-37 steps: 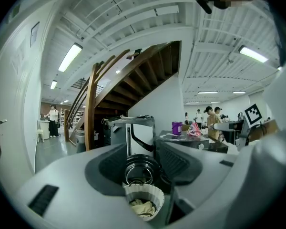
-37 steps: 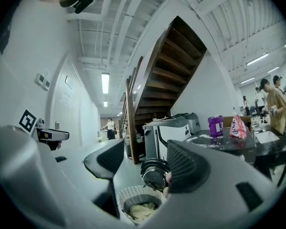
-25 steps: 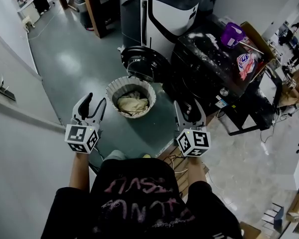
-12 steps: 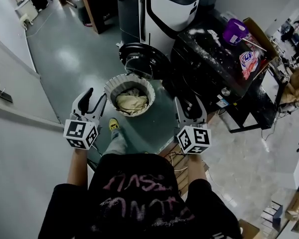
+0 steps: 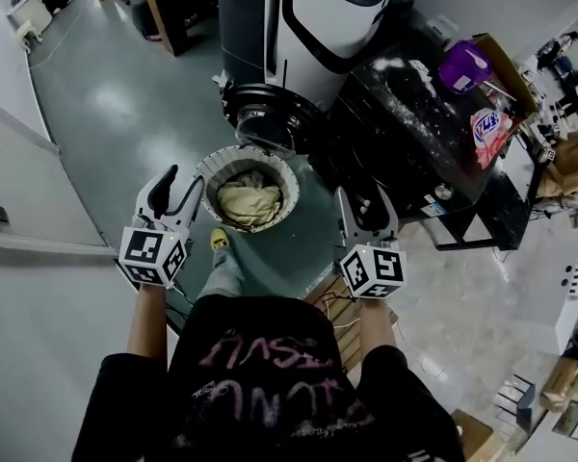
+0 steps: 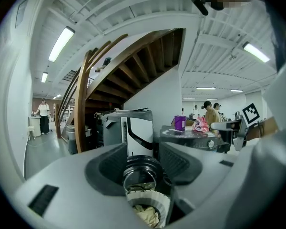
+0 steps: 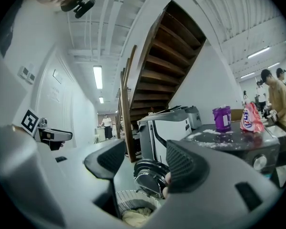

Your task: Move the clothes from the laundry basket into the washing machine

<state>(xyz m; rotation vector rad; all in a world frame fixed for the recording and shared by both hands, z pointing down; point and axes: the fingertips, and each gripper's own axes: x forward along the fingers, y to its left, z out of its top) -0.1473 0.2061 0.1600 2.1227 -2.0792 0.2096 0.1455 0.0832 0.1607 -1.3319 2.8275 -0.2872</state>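
Head view, looking steeply down: a crumpled heap of pale cream clothes (image 5: pixel 249 203) lies in a round laundry basket (image 5: pixel 212 166) with a frilled white rim, which stands on the grey-green floor (image 5: pixel 144 114). Just behind the basket, a round door (image 5: pixel 268 115) hangs open. It seems to belong to the washing machine (image 5: pixel 405 152), the black box to the right. Its top is dusted with white powder and carries a purple tub (image 5: pixel 462 65) and a pink packet (image 5: pixel 488 128).

A person stands over the basket. The left gripper (image 5: pixel 183 183) hovers just left of the rim, and the right gripper (image 5: pixel 363 205) is apart to the right. Both sets of jaws stand apart with nothing between them.

The cloth looks soft, light and limp, and is likely to sag and trail. A thick raised fold on top of the heap, pinched deep, looks like the best hold.
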